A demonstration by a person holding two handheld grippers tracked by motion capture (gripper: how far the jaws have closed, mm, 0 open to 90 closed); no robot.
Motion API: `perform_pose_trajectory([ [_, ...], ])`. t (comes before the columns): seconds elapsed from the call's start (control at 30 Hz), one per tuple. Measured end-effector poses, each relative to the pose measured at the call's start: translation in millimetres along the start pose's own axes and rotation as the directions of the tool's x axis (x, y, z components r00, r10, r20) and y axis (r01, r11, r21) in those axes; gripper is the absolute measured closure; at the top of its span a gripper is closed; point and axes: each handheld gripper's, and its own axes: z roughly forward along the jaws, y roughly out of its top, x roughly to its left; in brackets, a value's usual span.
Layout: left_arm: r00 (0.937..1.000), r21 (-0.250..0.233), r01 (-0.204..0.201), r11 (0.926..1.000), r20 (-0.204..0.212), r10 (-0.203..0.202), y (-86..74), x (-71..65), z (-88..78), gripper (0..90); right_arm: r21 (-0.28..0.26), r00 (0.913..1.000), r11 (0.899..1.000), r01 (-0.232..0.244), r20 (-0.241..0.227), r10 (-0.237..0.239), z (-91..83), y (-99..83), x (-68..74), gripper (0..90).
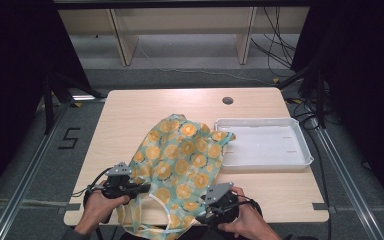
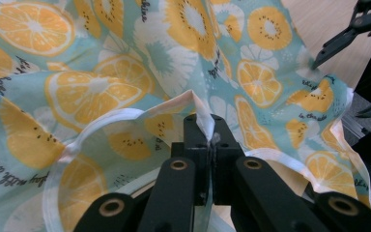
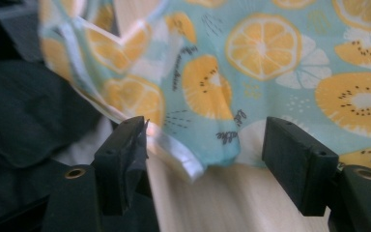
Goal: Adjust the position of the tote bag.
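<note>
This looks like a lab set up for recording: a lone wooden worktop (image 1: pixel 130 107) stands between black curtains (image 1: pixel 360 60), with metal floor rails (image 1: pixel 25 175), loose cables (image 1: pixel 275 50) beyond its far edge, and taped floor marks (image 1: pixel 69 138).

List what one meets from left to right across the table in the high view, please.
Left gripper shut on the hem of the teal cloth with orange slices → right gripper, open → shallow white plastic tray.

A crumpled teal cloth (image 1: pixel 180 160) printed with orange slices drapes over the table's near edge.
</note>
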Motion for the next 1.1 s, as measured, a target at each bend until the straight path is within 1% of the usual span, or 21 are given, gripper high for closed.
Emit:
perform_pose_trajectory([
  [0.1,1.0000,-0.015,0.001,0.9999,-0.003,-0.002,1.3,1.4,-2.2,88.1,0.031,0.9982,0.999,0.045,0.037,-0.046,5.7,3.1,5.1,38.6],
  [0.17,0.9999,-0.028,0.010,0.9996,-0.004,-0.010,1.5,3.2,-3.2,87.9,0.047,0.9957,0.995,0.085,0.030,-0.087,9.0,4.9,7.0,54.5],
  [0.23,0.9996,-0.031,0.028,0.9991,-0.007,-0.028,0.8,4.7,-4.8,87.7,0.083,0.9892,0.987,0.135,0.046,-0.139,12.5,5.5,6.4,76.6],
  [0.27,0.9995,-0.029,0.032,0.9991,0.007,-0.031,0.3,6.1,-5.6,87.6,0.086,0.9840,0.982,0.168,0.045,-0.172,13.5,6.1,4.1,82.8],
  [0.33,0.9996,-0.041,0.027,0.9988,0.000,-0.027,-0.5,6.4,-7.5,87.5,0.101,0.9861,0.983,0.152,0.053,-0.158,10.8,6.4,-0.6,88.0],
  [0.37,0.9993,-0.043,0.033,0.9985,0.017,-0.033,-0.3,6.1,-8.3,87.6,0.099,0.9851,0.983,0.153,0.063,-0.160,7.4,6.0,-4.3,88.9],
  [0.4,0.9991,-0.058,0.039,0.9975,0.015,-0.039,-0.5,4.1,-8.6,87.5,0.113,0.9838,0.982,0.149,0.083,-0.159,3.1,4.8,-7.9,89.2],
  [0.43,0.9994,-0.045,0.024,0.9987,0.025,-0.023,0.2,3.4,-10.3,87.6,0.119,0.9849,0.984,0.134,0.094,-0.145,-2.9,2.5,-11.8,89.3],
  [0.47,0.9992,-0.067,0.031,0.9973,0.028,-0.029,0.5,-0.3,-10.1,87.5,0.116,0.9800,0.982,0.150,0.114,-0.163,-9.6,0.3,-19.0,89.4],
  [0.53,0.9982,-0.079,0.019,0.9967,0.058,-0.014,3.1,-6.7,-11.6,87.3,0.098,0.9768,0.988,0.115,0.169,-0.131,-25.7,-6.1,-31.8,89.4],
  [0.63,0.9975,-0.106,0.009,0.9943,0.071,-0.001,7.1,-17.9,-7.4,86.6,0.061,0.9591,0.996,0.057,0.274,-0.072,-49.4,-15.2,-55.7,89.4],
  [0.67,0.9972,-0.128,0.008,0.9918,0.075,0.002,8.6,-21.6,-2.1,86.6,0.057,0.9577,0.998,0.031,0.284,-0.046,-53.1,-17.1,-60.7,89.4],
  [0.7,0.9966,-0.130,0.003,0.9915,0.082,0.007,10.3,-22.4,1.3,86.4,0.067,0.9517,0.997,0.049,0.299,-0.067,-55.9,-19.5,-70.0,89.4],
  [0.73,0.9960,-0.135,0.017,0.9907,0.090,-0.005,13.0,-25.1,9.0,86.3,0.066,0.9439,0.997,0.029,0.327,-0.049,-55.5,-21.1,-73.1,89.4],
  [0.8,0.9961,-0.144,0.026,0.9893,0.087,-0.013,18.0,-26.1,20.1,85.8,0.088,0.9412,0.996,-0.005,0.337,-0.025,-52.9,-25.0,-82.4,89.4],
  [0.83,0.9959,-0.143,0.028,0.9894,0.090,-0.015,21.4,-24.7,25.3,85.9,0.096,0.9420,0.995,0.009,0.333,-0.040,-49.5,-27.0,-87.3,89.4],
  [0.9,0.9944,-0.151,0.062,0.9866,0.094,-0.048,27.5,-20.6,31.7,86.0,0.103,0.9565,0.994,-0.045,0.291,0.013,-45.8,-30.6,-90.3,85.9],
  [0.93,0.9947,-0.152,0.068,0.9861,0.087,-0.055,29.7,-18.2,33.0,86.1,0.090,0.9516,0.995,-0.040,0.307,0.011,-45.9,-30.7,-90.1,81.4],
  [1.0,0.9942,-0.156,0.080,0.9846,0.084,-0.067,32.7,-12.2,33.3,86.3,0.030,0.9530,0.999,-0.041,0.301,0.030,-52.0,-24.7,-85.7,63.6],
  [1.03,0.9926,-0.157,0.097,0.9828,0.088,-0.084,33.8,-10.0,33.2,86.3,-0.024,0.9495,0.997,-0.071,0.305,0.075,-57.9,-20.1,-82.7,58.0],
  [1.1,0.9911,-0.153,0.112,0.9818,0.088,-0.100,34.9,-6.4,32.9,86.2,-0.128,0.9656,0.986,-0.104,0.225,0.131,-68.4,-7.3,-71.3,52.4],
])
